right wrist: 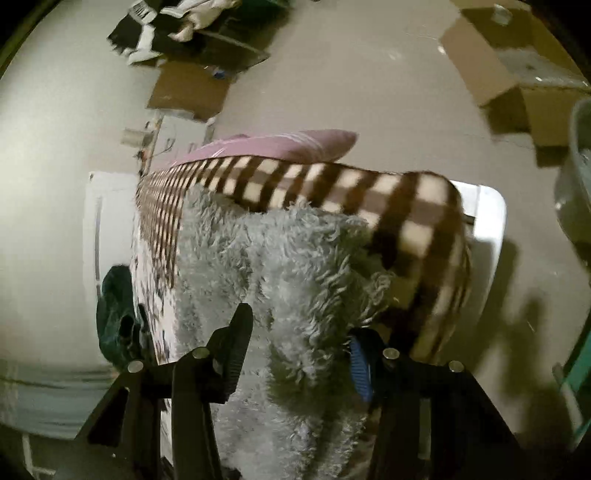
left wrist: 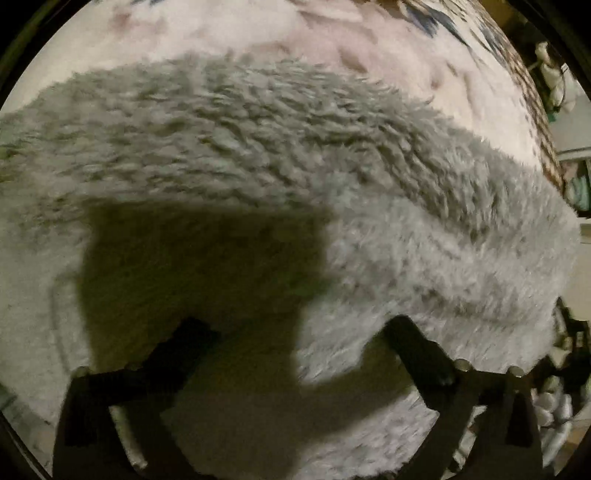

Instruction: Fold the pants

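- Left wrist view: our left gripper (left wrist: 295, 332) hangs over the fluffy grey pants (left wrist: 277, 155), which fill most of the frame; its jaws stand wide apart, with nothing pinched between them, and the gripper's dark shadow falls on the pile in the lower centre.
- Beyond the pants, in the upper part of the frame, a pale pink patterned bed cover (left wrist: 221, 33) shows, with a brown checked blanket (left wrist: 532, 96) along its upper right edge.
- Right wrist view: our right gripper (right wrist: 299, 343) has its jaws on either side of a thick fold of the pants (right wrist: 280, 258) in the lower centre; the fleece fills the gap, so we take it as gripped.
- The pants lie on the bed against the checked blanket (right wrist: 332, 184), which runs across the middle of the frame.
- A purple pillow (right wrist: 280, 146) sits behind the blanket, and cardboard boxes (right wrist: 517, 74) lie on the floor at the upper right.
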`<action>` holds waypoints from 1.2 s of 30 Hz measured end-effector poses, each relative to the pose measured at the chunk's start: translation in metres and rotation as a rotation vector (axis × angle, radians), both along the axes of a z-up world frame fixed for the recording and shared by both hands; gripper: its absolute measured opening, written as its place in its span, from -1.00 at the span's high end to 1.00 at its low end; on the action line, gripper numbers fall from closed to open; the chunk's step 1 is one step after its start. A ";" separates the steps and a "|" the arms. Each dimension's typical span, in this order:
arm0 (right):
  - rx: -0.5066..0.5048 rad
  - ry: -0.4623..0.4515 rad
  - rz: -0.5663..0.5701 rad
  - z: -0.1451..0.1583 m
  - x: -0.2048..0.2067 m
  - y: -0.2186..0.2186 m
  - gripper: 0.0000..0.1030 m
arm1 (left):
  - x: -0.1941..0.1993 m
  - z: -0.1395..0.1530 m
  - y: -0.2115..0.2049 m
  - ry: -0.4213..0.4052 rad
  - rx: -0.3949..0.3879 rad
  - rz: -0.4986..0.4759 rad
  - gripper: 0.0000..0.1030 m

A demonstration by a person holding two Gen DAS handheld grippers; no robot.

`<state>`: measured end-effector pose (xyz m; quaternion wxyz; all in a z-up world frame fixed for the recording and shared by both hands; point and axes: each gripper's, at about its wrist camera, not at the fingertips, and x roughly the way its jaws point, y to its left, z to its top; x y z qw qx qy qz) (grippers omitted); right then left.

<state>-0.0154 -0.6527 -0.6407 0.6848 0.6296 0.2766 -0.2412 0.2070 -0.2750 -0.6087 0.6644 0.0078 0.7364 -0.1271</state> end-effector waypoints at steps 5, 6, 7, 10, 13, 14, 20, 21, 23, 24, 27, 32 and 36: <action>0.017 -0.094 0.010 -0.011 0.011 -0.015 -0.40 | 0.029 -0.008 -0.016 0.005 0.071 0.012 -1.00; 0.021 -0.116 0.010 -0.013 0.015 -0.019 -0.41 | 0.032 -0.008 -0.021 0.000 0.087 0.019 -1.00; 0.026 -0.128 0.012 -0.014 0.018 -0.020 -0.41 | 0.032 -0.007 -0.025 -0.003 0.094 0.024 -1.00; 0.036 -0.155 0.006 -0.016 0.023 -0.022 -0.08 | 0.019 0.000 -0.045 -0.006 0.098 0.033 -1.00; 0.005 -0.107 0.005 -0.010 0.027 -0.022 0.58 | -0.024 0.030 -0.050 -0.027 0.069 0.042 -1.00; -0.013 -0.098 0.004 -0.004 0.028 -0.020 0.58 | -0.027 0.035 -0.050 -0.032 0.056 0.040 -1.00; -0.160 -0.102 0.061 0.069 0.041 0.010 0.59 | -0.040 0.072 -0.022 -0.058 -0.009 0.110 -1.00; -0.192 -0.099 0.085 0.085 0.046 0.018 0.59 | -0.041 0.082 -0.012 -0.065 -0.029 0.129 -1.00; -0.258 -0.091 0.141 0.111 0.060 0.036 0.59 | -0.041 0.094 0.004 -0.076 -0.046 0.152 -1.00; -0.307 -0.085 0.187 0.129 0.072 0.052 0.59 | -0.041 0.104 0.023 -0.090 -0.058 0.177 -1.00; -0.401 -0.078 0.305 0.165 0.099 0.102 0.59 | -0.037 0.123 0.065 -0.114 -0.072 0.235 -1.00; -0.513 -0.074 0.547 0.200 0.148 0.213 0.59 | -0.027 0.129 0.158 -0.153 -0.057 0.363 -1.00; -0.550 -0.044 0.784 0.178 0.190 0.333 0.59 | -0.031 0.127 0.243 -0.172 -0.001 0.450 -1.00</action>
